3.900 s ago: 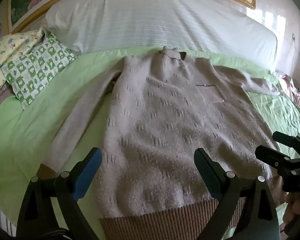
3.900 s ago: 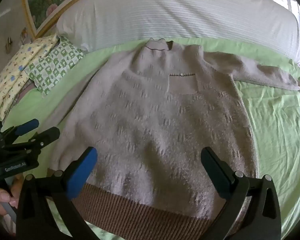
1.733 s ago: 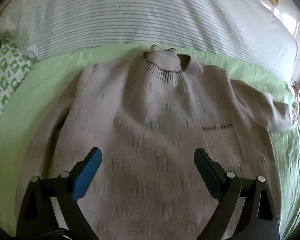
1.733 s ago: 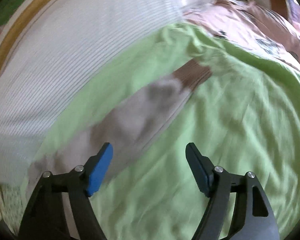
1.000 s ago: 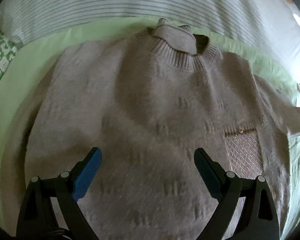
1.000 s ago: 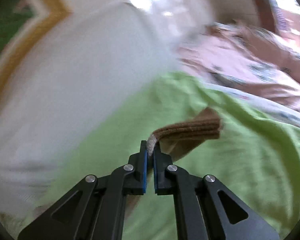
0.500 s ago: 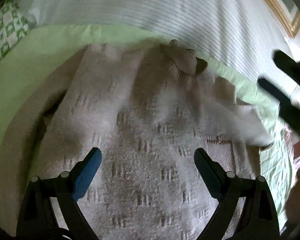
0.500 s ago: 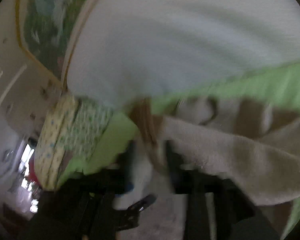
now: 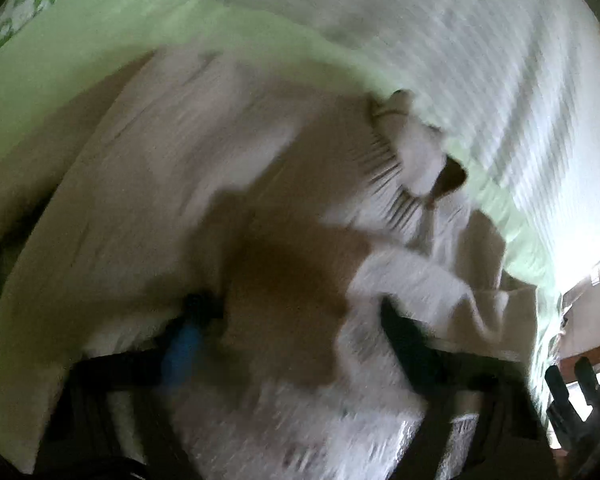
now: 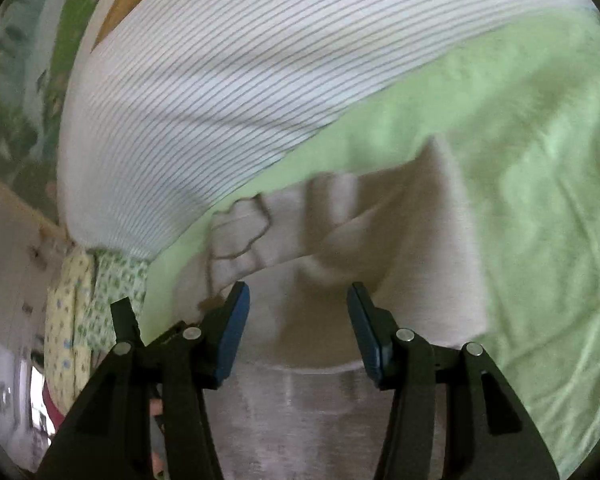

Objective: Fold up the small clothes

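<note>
Folding a beige knit sweater (image 10: 400, 248) on a bed with a light green sheet (image 10: 540, 200), you have both grippers low over its chest and collar end. It lies spread flat, collar (image 9: 412, 168) toward a white striped pillow (image 10: 220, 80), with 1 sleeve (image 10: 340, 236) laid across the chest.

Your right gripper (image 10: 296, 328) holds nothing: its 2 blue-padded fingers (image 10: 230, 332) stand half apart above the folded sleeve, with only knit showing below the gap. Your left gripper (image 9: 292, 332) is badly smeared by motion. Its jaws have just been closing, with a hump of sweater between them, but you cannot tell whether the pads press on it yet.

What could go wrong: if the left jaws bite through more than 1 layer, lifting would likely drag the whole body and undo the sleeve fold. A fast sweep like the one blurring the left view could also skew the sleeve.

Only the right view shows the sleeve fold sharply, plus a patterned pillow (image 10: 84, 300) at the far left and a fingertip below the gripper. Only the left view shows the ribbed collar close up, and the right gripper's dark tips at its lower right edge.
</note>
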Motion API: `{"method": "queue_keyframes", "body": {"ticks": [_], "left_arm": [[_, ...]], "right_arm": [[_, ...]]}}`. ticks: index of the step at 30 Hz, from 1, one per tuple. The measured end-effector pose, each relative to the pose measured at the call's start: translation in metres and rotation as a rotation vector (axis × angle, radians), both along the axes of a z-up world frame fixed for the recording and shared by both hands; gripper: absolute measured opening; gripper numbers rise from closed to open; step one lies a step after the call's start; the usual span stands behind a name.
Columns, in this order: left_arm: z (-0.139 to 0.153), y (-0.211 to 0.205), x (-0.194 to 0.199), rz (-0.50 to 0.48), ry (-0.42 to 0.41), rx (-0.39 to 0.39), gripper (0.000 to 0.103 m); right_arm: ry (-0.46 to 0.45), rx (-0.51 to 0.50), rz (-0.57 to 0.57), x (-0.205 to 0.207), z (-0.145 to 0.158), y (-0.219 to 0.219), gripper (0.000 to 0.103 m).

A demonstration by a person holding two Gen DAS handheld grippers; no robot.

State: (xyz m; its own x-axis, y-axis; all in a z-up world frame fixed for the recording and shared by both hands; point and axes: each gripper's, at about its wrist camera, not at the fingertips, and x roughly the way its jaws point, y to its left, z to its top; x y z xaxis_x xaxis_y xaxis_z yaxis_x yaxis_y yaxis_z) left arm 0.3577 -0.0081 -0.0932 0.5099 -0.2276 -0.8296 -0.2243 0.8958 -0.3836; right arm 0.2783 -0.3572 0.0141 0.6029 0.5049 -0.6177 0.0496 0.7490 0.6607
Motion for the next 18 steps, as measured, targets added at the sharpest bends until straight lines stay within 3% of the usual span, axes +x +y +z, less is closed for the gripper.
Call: {"method": "queue_keyframes", "body": {"ticks": [1,3,5,9,14,18], "left_arm": [[0.002,-0.002,0.002,-0.011,0.007,0.017,0.021],[0.01,0.001,-0.004,-0.03,-0.019,0.005,0.006],[0.031,0.018,-0.021,-0.03,-0.09,-0.061,0.006],[0.065,0.055,-0.056,0.016,-0.196,0.013,0.005],[0.059,0.094,-0.073,0.056,-0.177,0.003,0.005],[0.058,0.087,-0.074,0.037,-0.184,0.012,0.006]], "right_arm": [[0.002,-0.004,-0.018,-0.002,-0.002,-0.005,0.052],[-0.005,-0.007,-0.047,-0.006,-0.002,-0.014,0.052],[-0.014,-0.017,-0.079,-0.008,0.0,-0.024,0.052],[-0.014,-0.046,-0.119,-0.006,-0.001,-0.039,0.052],[0.044,-0.083,-0.117,0.015,-0.02,-0.044,0.054],[0.094,-0.117,-0.063,0.033,-0.039,-0.034,0.054]]}}
